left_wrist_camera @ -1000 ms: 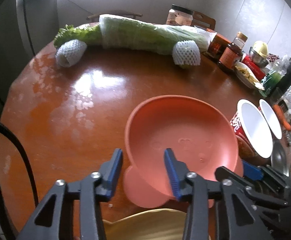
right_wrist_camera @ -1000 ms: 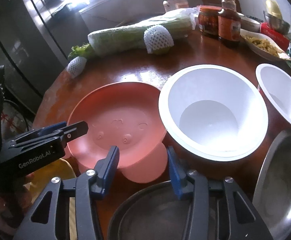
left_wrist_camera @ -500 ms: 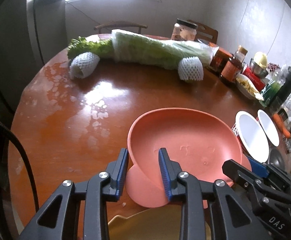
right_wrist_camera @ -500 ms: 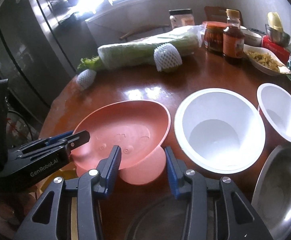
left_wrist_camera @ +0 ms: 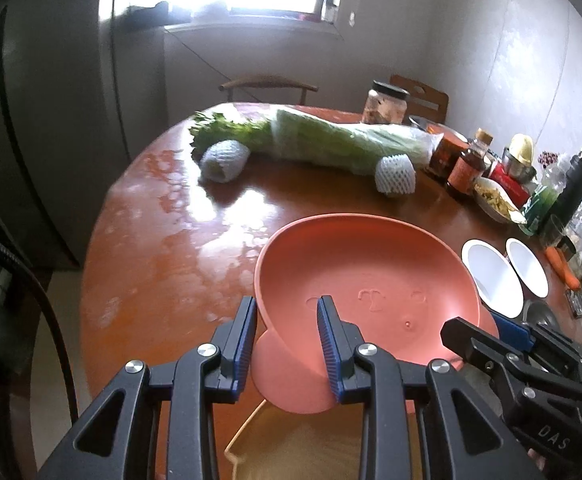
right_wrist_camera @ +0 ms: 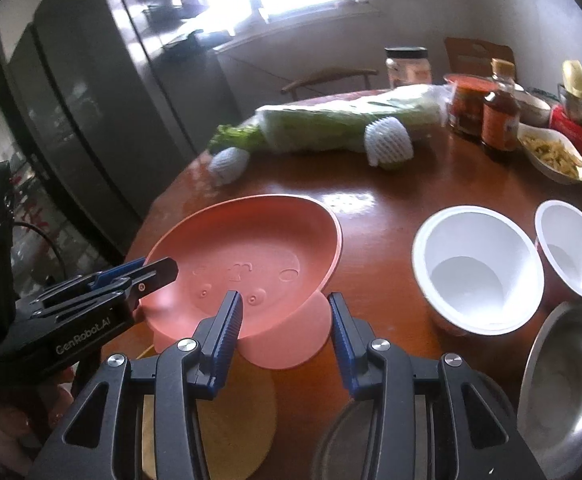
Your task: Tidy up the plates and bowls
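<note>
1. Here the left tool (left_wrist_camera: 287,344) is clamped on the near rim of the pink plastic bowl (left_wrist_camera: 367,280), one blue ribbed pad inside, one outside.
2. The right tool (right_wrist_camera: 285,332) grips the same bowl (right_wrist_camera: 247,264) at its round ear-shaped tab, pads pressed on either side.
3. The bowl is tilted and looks lifted clear of the brown round surface (left_wrist_camera: 179,240), held between both tools above a yellow plate (right_wrist_camera: 235,412).
4. The step in hand appears to be carrying the bowl to a stack; the next move calls for both tools travelling together, level, then lowering it squarely.
5. The bowl is matte, smooth, oval, with a faint embossed face in its floor.
6. To the right stand two white paper cups (right_wrist_camera: 479,264), tapered and glossy inside, near shiny steel bowls (right_wrist_camera: 567,376).
7. The surface is lacquered and reflective; wrapped cabbage (left_wrist_camera: 331,140) lies at its far side.
</note>
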A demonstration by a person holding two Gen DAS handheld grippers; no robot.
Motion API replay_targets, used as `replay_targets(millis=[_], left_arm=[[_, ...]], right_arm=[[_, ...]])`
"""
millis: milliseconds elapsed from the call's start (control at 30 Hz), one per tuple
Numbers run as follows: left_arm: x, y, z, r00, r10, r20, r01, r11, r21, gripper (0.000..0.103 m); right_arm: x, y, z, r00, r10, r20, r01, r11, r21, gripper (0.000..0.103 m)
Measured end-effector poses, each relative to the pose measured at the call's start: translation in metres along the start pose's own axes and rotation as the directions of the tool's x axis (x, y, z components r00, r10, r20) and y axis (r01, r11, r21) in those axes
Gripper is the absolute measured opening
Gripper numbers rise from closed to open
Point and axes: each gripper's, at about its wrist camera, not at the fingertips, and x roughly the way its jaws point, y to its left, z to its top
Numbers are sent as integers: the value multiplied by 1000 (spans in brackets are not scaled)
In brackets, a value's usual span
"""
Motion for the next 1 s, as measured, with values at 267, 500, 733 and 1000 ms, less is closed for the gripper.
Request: replay_targets(millis=[267,500,733,1000], left_arm=[[-40,3,-19,996,64,65,-64,998,-13,32],[-64,0,-42,992,96,87,-94,995,-27,32],[-76,-8,-64,989,121,86,-119,992,-34,32],[-82,-8,-90,985,158,69,-155,986,-57,32]], right_arm=[[-20,23,-11,999,46,16,-45,997,-58,45],[-41,33,-25,997,71,29,-67,993,-99,45],[-57,34,-39,997,79,26,-75,988,-137,45],[-62,39,-56,996,93,-9,-93,976,-196,45]])
